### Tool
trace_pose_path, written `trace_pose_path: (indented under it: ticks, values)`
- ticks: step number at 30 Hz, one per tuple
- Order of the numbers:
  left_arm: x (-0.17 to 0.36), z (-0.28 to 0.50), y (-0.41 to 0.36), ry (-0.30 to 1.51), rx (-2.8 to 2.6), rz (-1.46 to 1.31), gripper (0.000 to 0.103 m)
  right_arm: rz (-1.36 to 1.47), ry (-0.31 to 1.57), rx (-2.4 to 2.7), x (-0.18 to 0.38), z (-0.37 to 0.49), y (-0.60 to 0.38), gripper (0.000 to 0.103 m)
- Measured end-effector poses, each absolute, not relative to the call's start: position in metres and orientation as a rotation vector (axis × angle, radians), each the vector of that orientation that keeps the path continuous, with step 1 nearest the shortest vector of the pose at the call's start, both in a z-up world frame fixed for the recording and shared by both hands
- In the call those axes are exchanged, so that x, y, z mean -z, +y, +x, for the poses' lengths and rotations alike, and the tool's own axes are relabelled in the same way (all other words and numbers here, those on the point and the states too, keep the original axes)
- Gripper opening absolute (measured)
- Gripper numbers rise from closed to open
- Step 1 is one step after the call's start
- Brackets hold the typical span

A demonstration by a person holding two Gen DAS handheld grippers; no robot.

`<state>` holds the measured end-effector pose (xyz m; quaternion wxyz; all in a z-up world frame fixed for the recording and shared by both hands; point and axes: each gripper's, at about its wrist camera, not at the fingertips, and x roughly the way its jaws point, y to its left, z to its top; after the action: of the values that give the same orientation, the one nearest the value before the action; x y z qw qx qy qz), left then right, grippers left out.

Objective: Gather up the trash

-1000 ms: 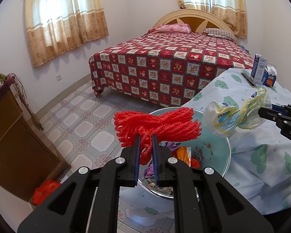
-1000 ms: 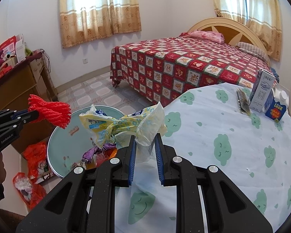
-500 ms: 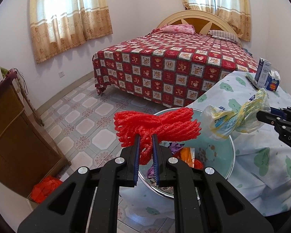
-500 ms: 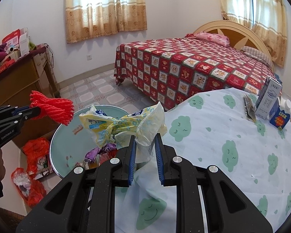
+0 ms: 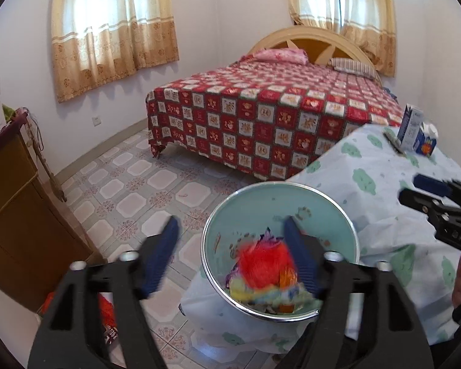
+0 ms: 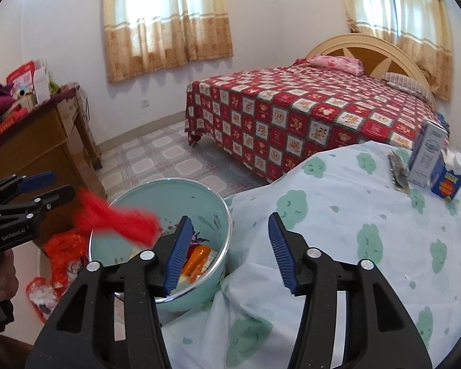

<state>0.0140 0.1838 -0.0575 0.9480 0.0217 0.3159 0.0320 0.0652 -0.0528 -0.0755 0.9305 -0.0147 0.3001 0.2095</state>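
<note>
A pale green enamel basin (image 5: pixel 279 196) with a metal rim stands on the tiled floor, touching the draped edge of the cloud-print cloth beside it. Inside lies a heap of rubbish: an orange wrapper (image 6: pixel 196 259), a purple scrap (image 5: pixel 269 236) and a crumpled yellow-and-white plastic wrapper (image 5: pixel 261 295) near the bottom. A bright red bundle of mesh netting (image 5: pixel 262 266), smeared by motion blur, shows over the basin's mouth; from the right wrist view the red netting (image 6: pixel 116 220) appears to be in mid-air just above the rim, though the blur makes its exact contact with the heap below hard to tell.
</note>
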Motion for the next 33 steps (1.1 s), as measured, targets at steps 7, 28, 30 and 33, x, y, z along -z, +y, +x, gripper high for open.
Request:
trace_pose_path:
  ticks: [7,28,30,33]
  values:
    - [0.038,0.0,0.178,0.582,-0.055,0.039,0.079,-0.001,0.519,-0.375,0.047,0.032,-0.077,0.064]
    - [0.023,-0.011,0.175,0.54,-0.058,0.033,0.081,-0.012,0.447,-0.328,0.021,0.009,-0.091,0.069]
    - [0.023,-0.011,0.175,0.539,-0.058,0.035,0.081,-0.011,0.447,-0.326,0.021,0.009,-0.091,0.069]
    - [0.023,-0.011,0.175,0.539,-0.058,0.035,0.081,-0.009,0.447,-0.323,0.021,0.008,-0.092,0.069]
